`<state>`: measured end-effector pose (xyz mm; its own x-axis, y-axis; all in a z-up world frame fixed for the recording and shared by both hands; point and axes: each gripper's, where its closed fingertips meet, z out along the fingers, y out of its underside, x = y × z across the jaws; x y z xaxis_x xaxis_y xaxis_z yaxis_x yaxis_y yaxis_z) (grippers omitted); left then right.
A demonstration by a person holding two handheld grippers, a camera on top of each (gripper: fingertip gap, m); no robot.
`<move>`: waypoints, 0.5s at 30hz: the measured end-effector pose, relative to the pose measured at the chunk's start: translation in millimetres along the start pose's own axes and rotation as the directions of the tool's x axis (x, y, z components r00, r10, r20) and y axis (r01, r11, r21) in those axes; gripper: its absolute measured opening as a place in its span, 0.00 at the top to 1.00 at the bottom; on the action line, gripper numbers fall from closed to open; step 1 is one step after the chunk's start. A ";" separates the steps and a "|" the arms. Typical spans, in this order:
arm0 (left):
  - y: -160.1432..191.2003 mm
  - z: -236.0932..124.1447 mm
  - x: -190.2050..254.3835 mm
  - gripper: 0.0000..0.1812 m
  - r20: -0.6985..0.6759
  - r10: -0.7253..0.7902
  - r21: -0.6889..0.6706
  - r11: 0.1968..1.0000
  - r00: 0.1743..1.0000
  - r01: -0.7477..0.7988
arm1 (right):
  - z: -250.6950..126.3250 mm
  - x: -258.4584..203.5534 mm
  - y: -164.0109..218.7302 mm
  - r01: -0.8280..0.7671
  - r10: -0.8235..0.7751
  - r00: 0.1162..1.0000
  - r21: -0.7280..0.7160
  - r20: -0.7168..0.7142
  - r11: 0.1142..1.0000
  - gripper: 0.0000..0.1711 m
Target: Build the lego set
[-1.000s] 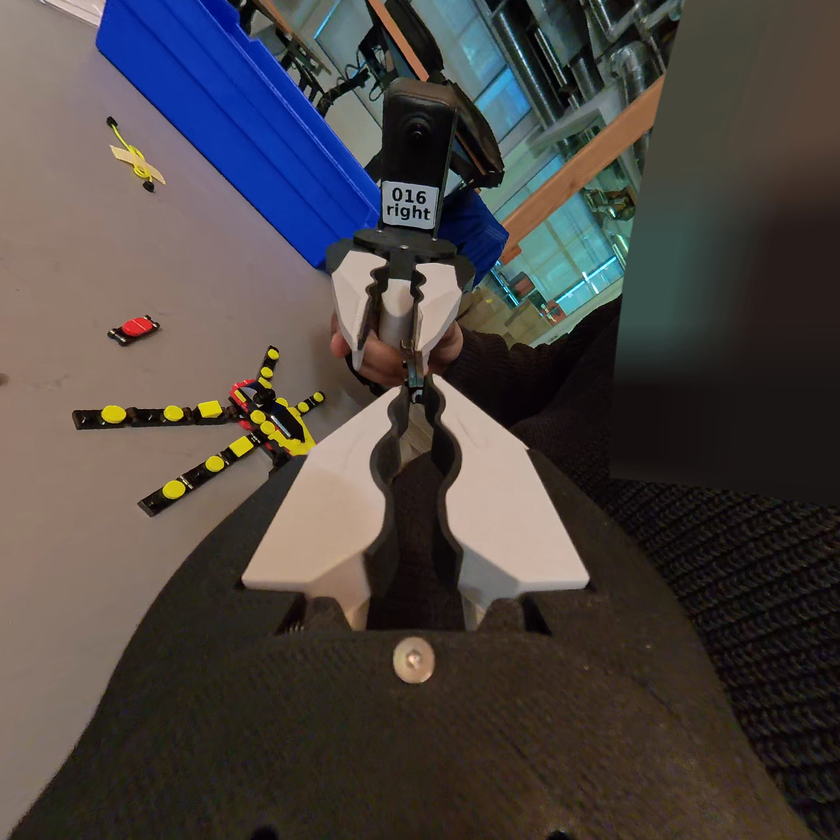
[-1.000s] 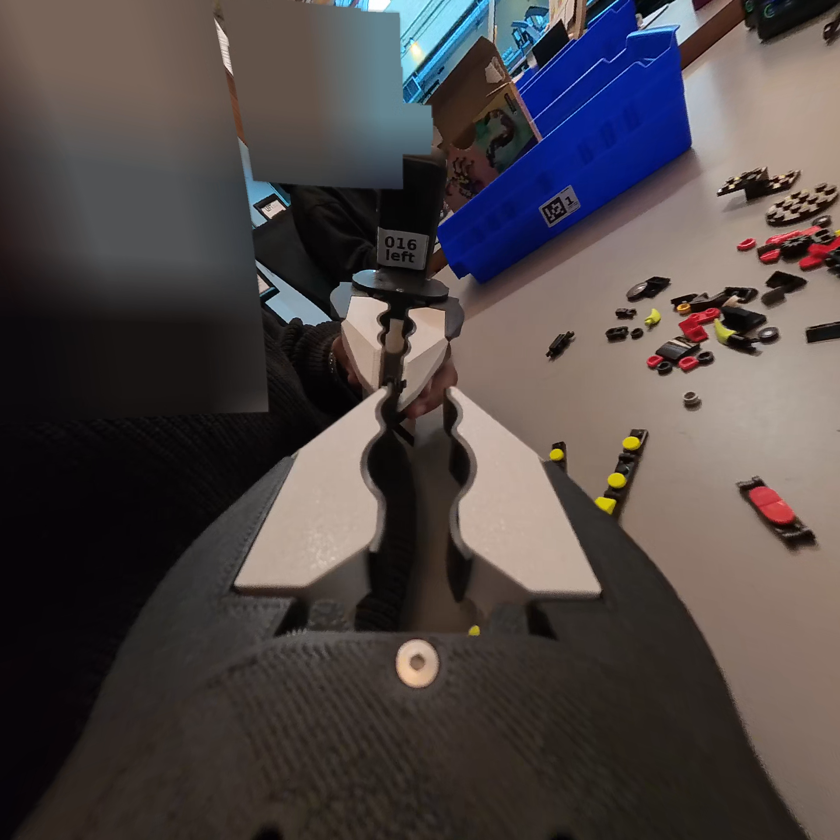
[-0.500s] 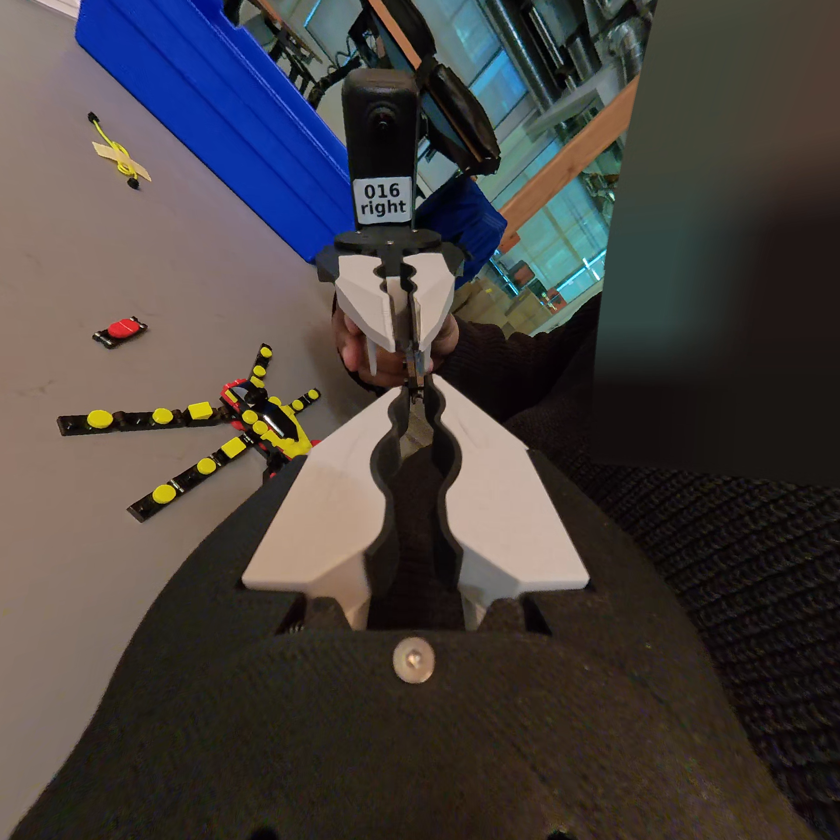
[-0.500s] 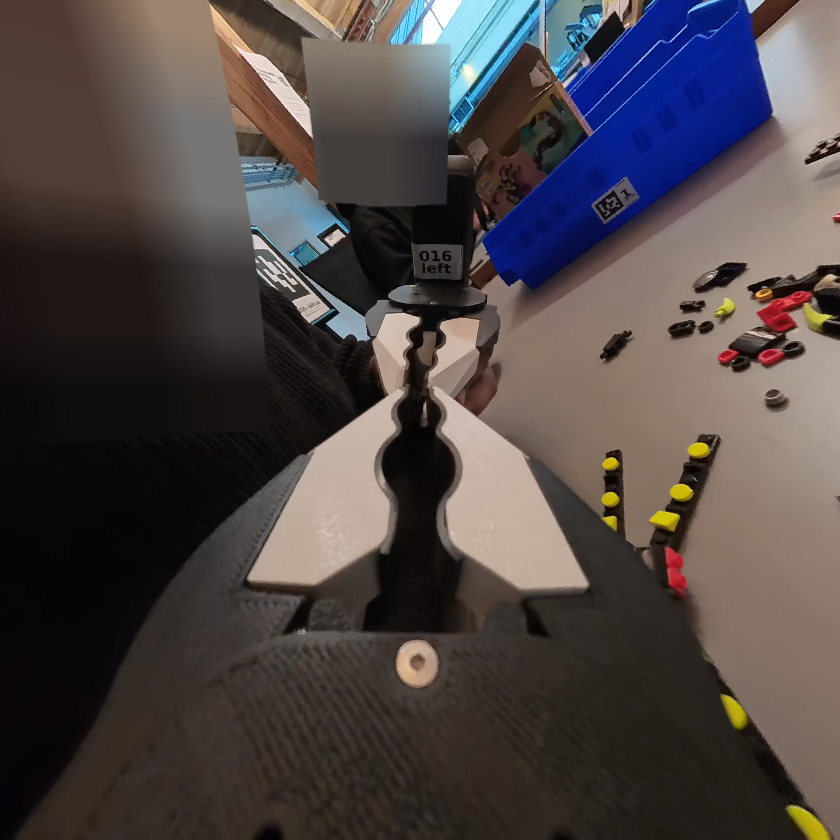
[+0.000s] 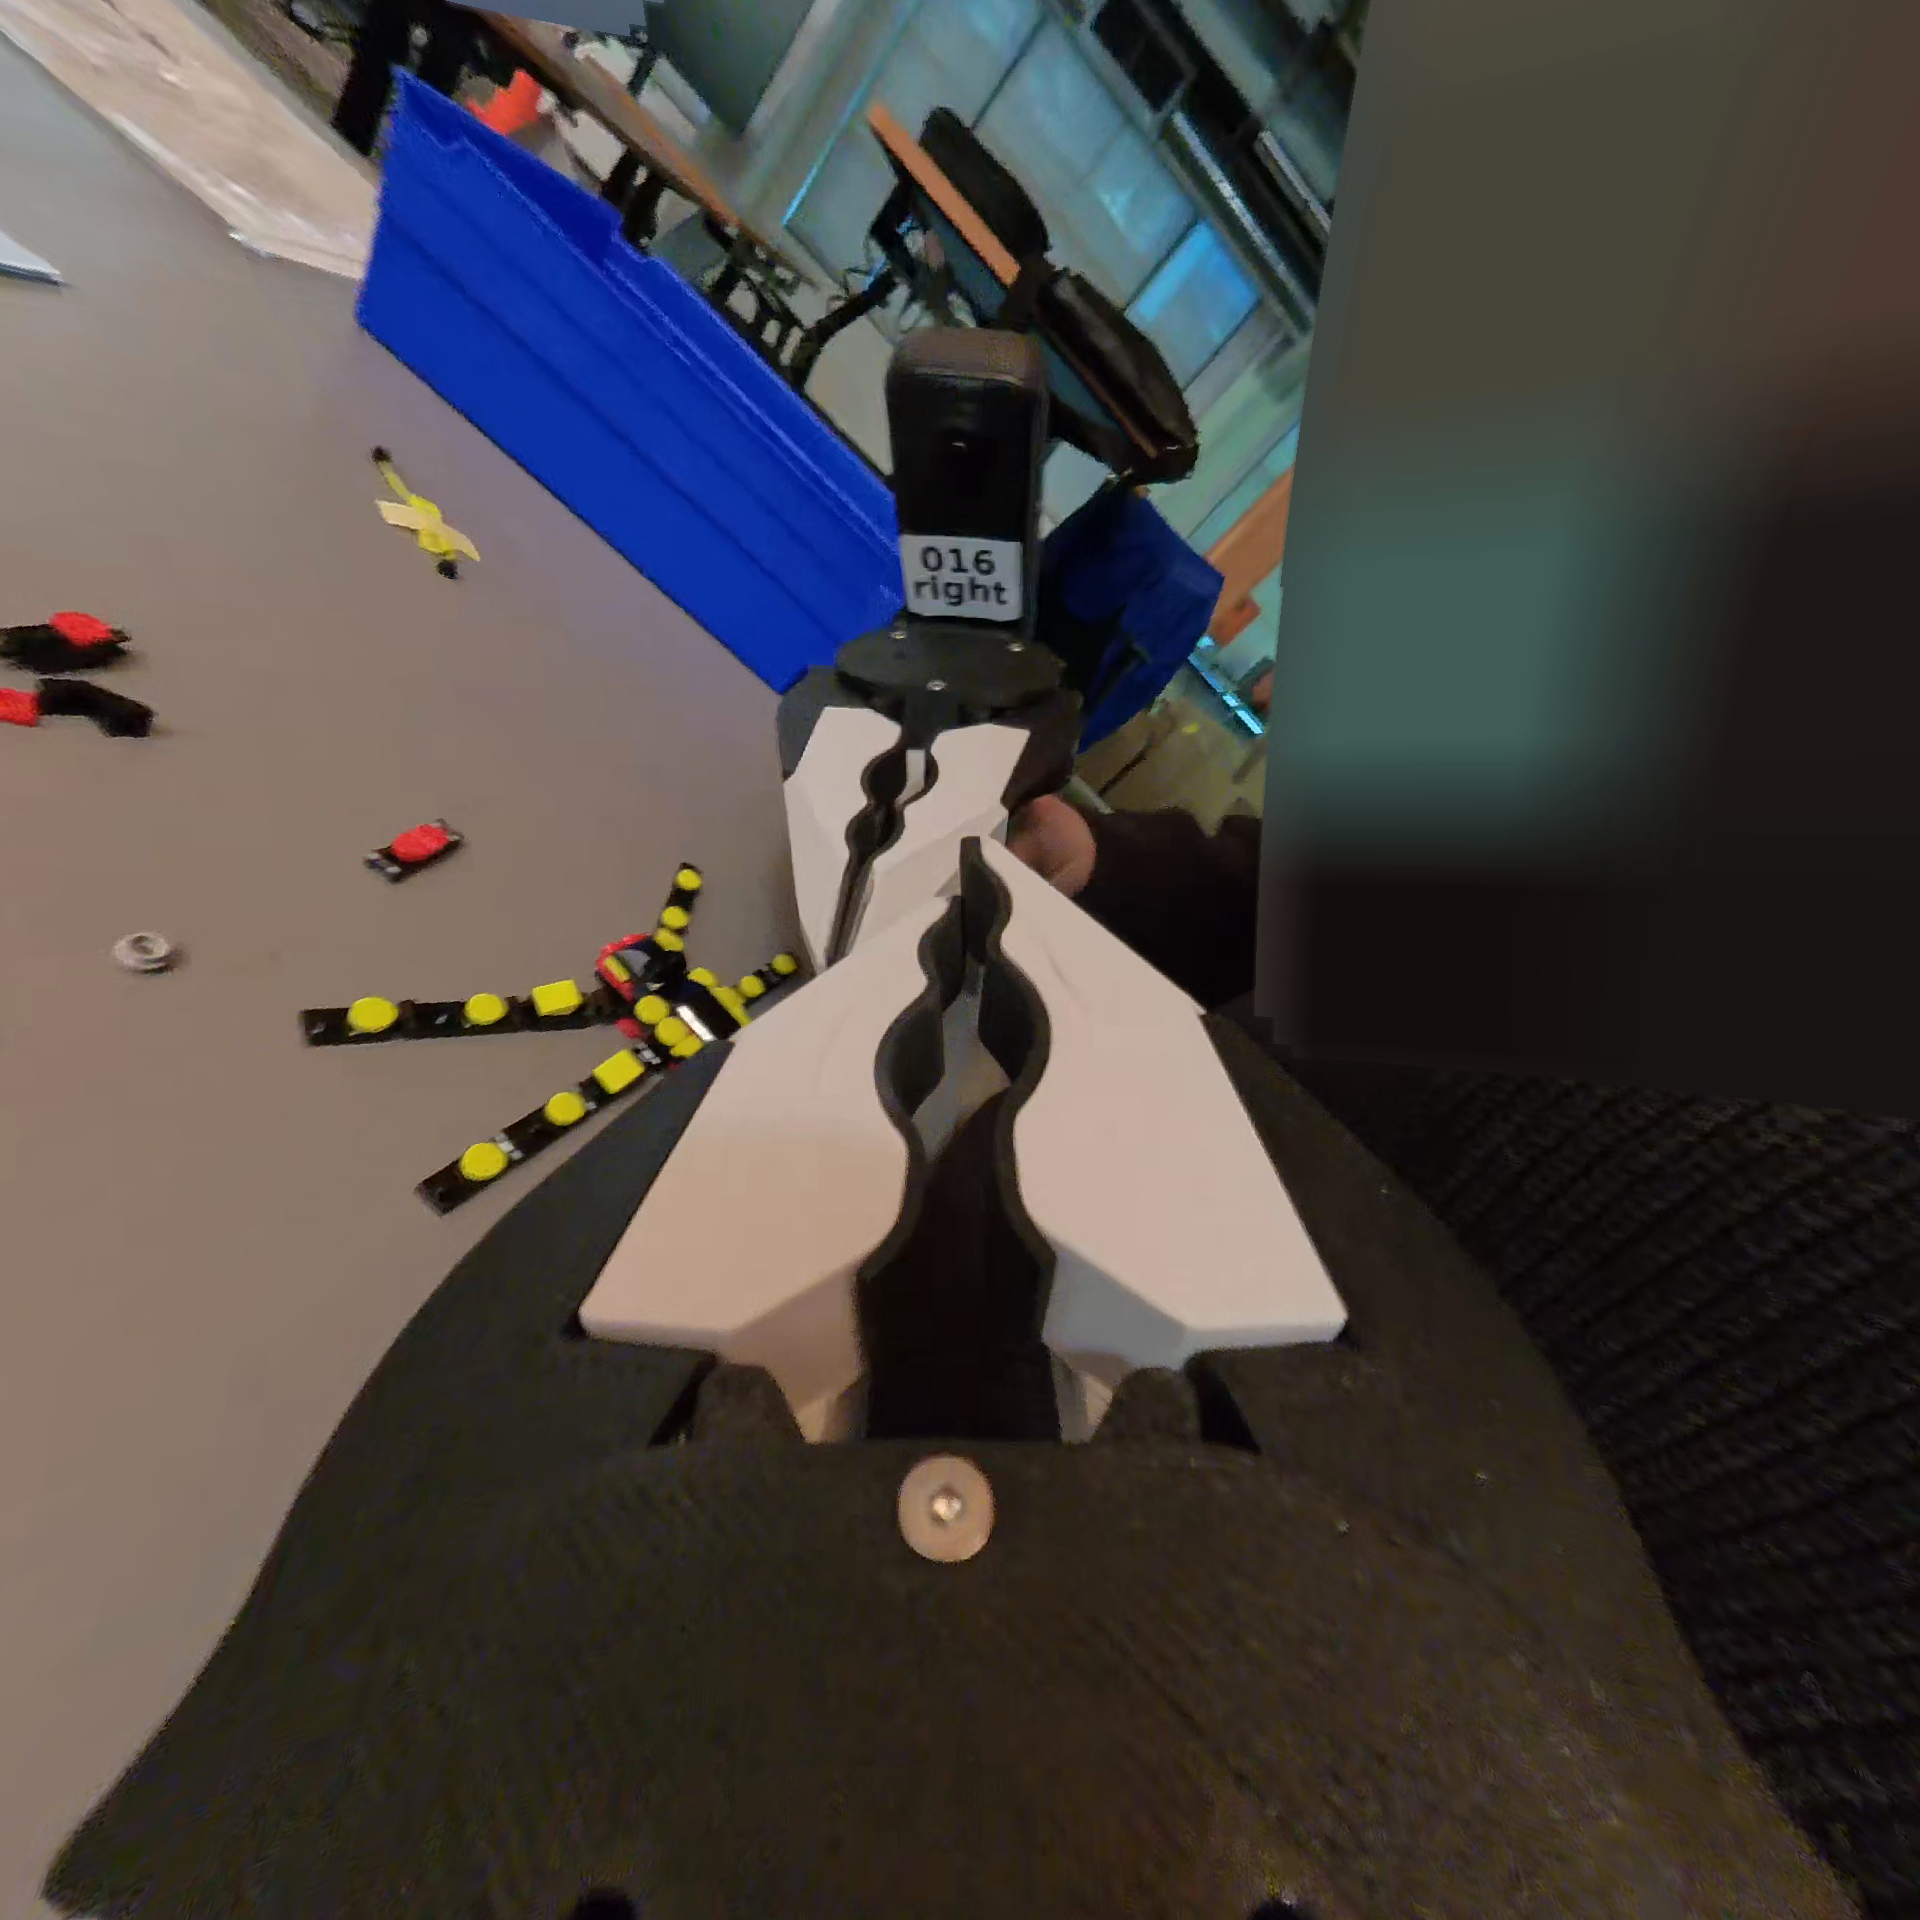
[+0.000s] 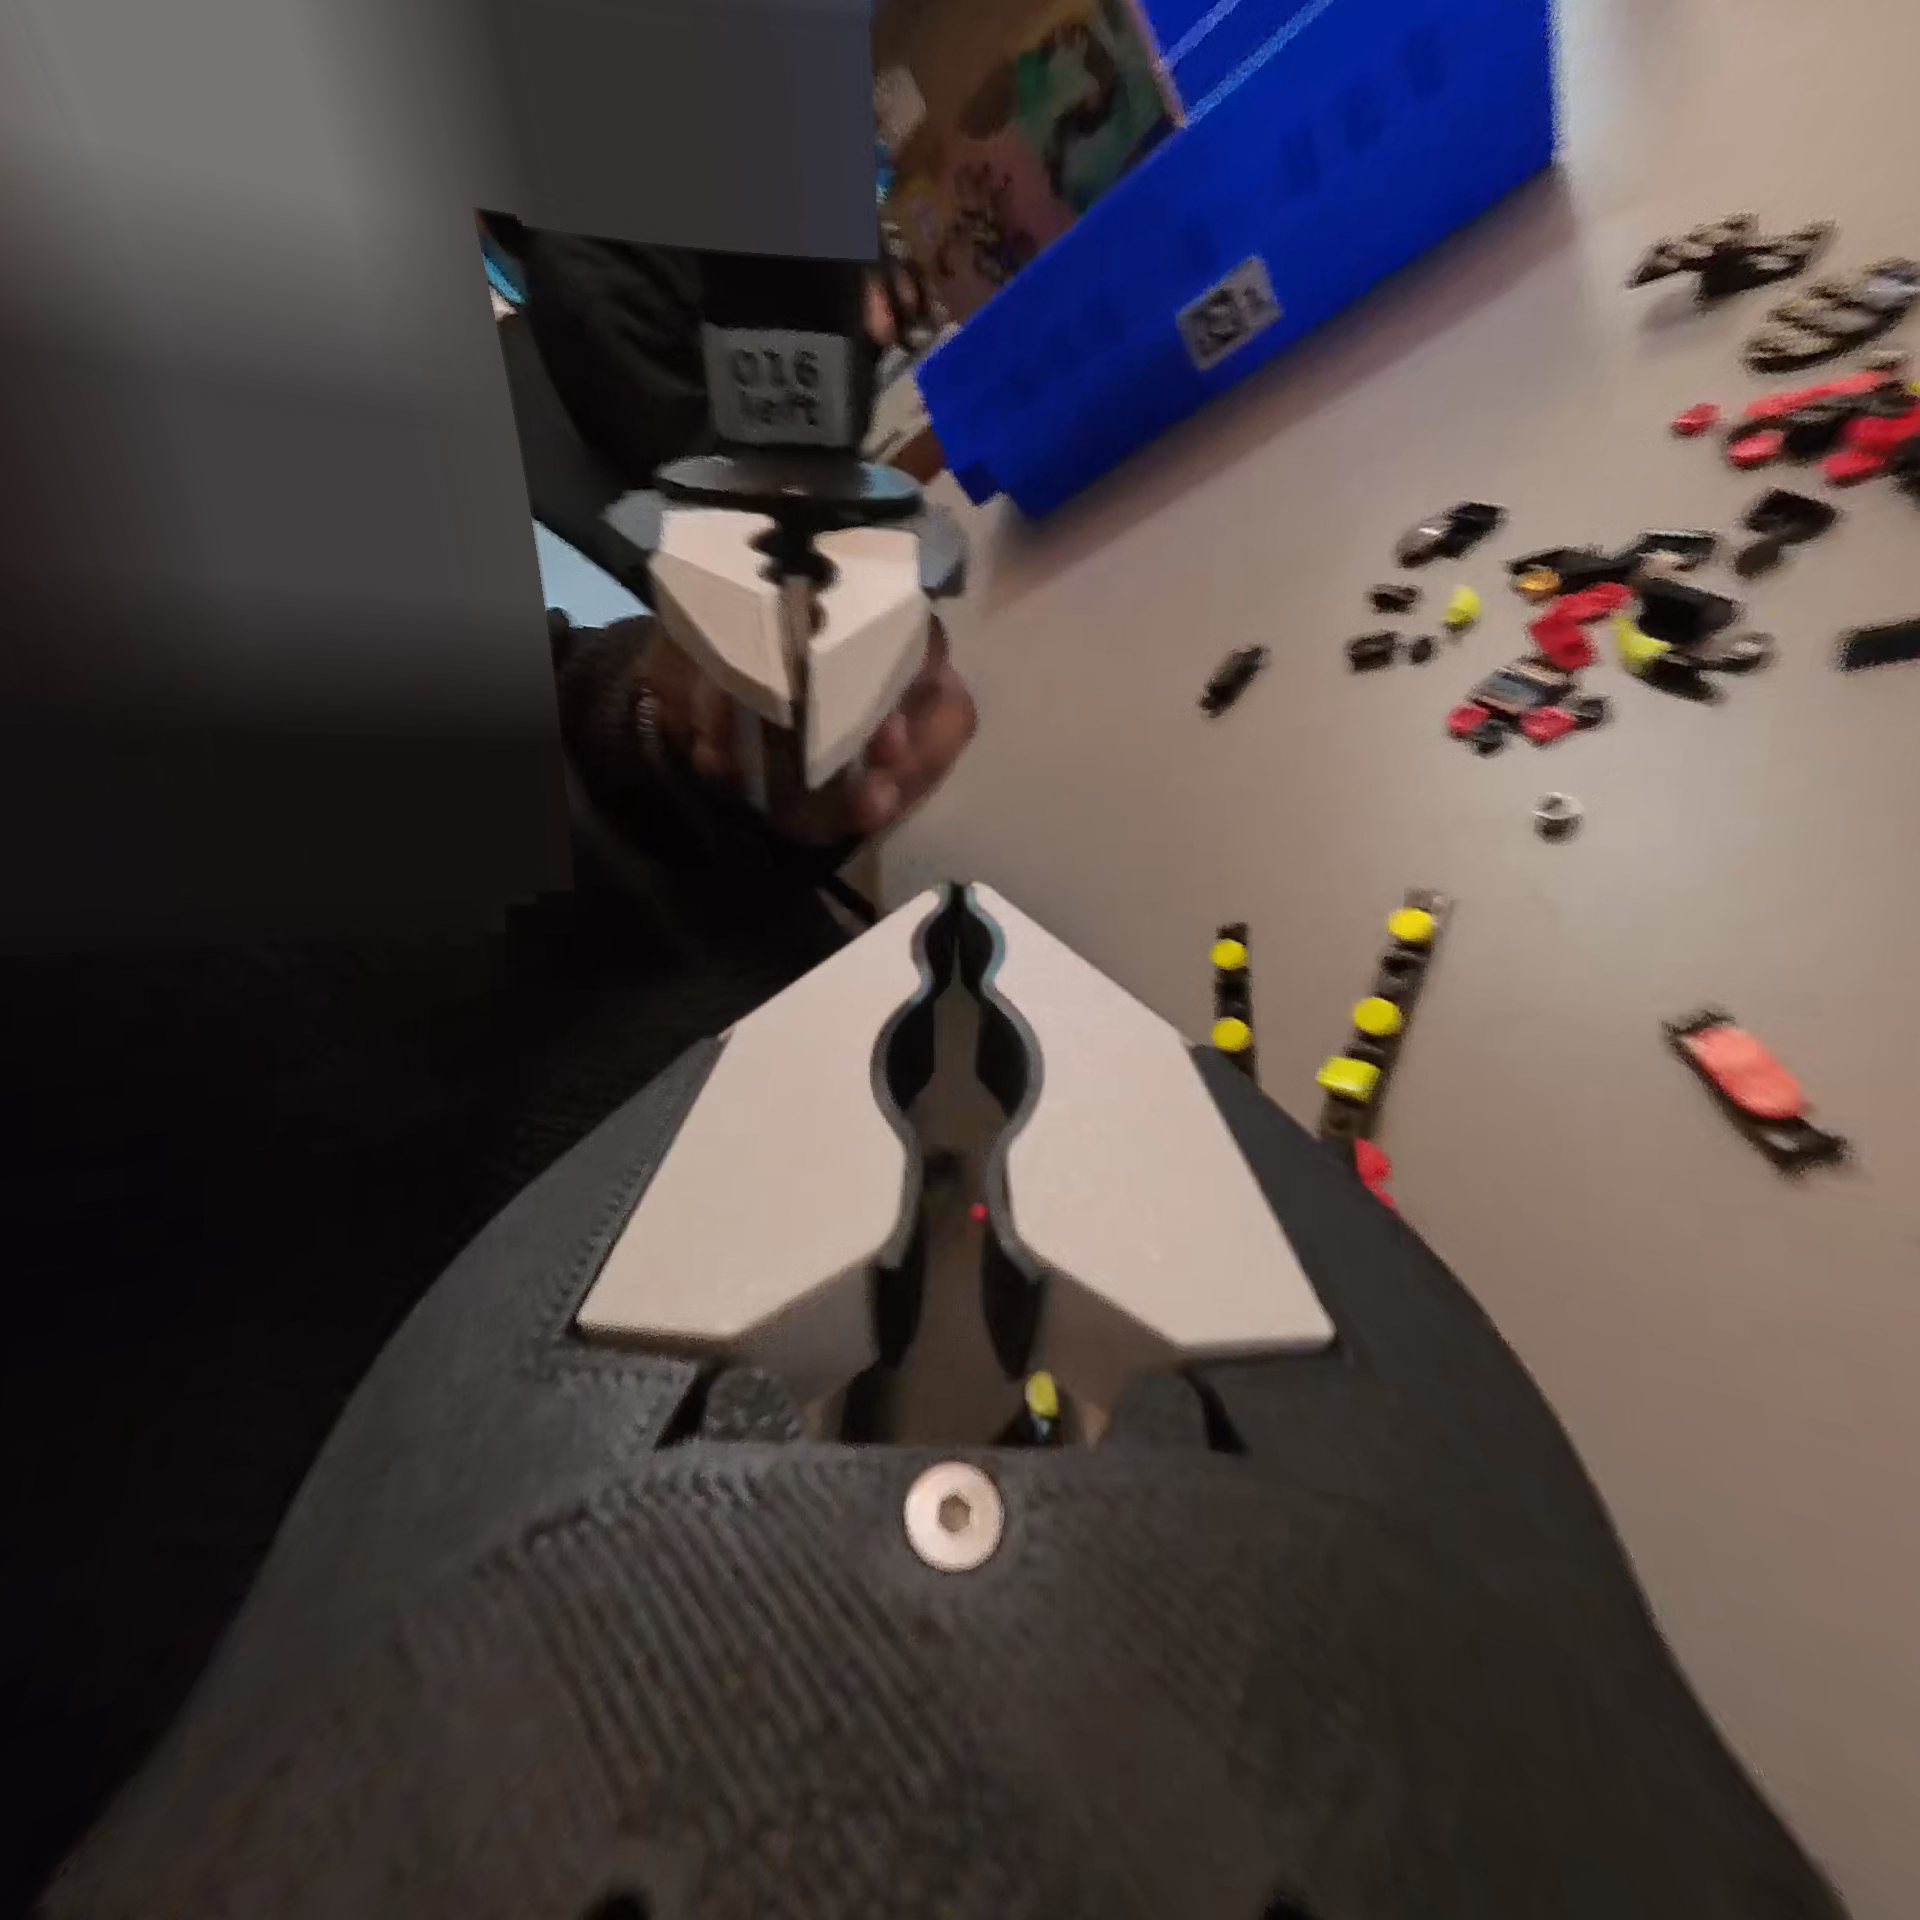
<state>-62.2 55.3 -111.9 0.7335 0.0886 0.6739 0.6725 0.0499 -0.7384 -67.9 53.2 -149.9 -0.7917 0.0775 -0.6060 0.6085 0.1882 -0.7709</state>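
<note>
Both hand-held grippers, left [image 5: 971,883] and right [image 6: 956,894], are clenched, possibly pinching something unseen; it could slip onto the desk [image 5: 260,1299].

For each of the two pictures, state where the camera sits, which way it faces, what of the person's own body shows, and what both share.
Left wrist view: on the left gripper, facing the right gripper and blue bin; a hand shows.
Right wrist view: on the right gripper, facing the left gripper across loose pieces; a hand shows.
Shared: the yellow-studded model, grey table.
</note>
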 end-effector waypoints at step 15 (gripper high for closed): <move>-5.1 -14.0 -46.8 1.00 0.215 -0.056 0.041 0.998 0.975 0.048 | 26.4 -4.5 65.0 0.381 -0.443 0.895 -0.435 -0.045 0.816 0.93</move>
<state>-98.5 37.0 -139.4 0.6561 0.2975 0.6935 0.7025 0.0949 -0.7053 -23.3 39.3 -202.5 -0.9809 0.0304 -0.1923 0.1708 0.6087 -0.7748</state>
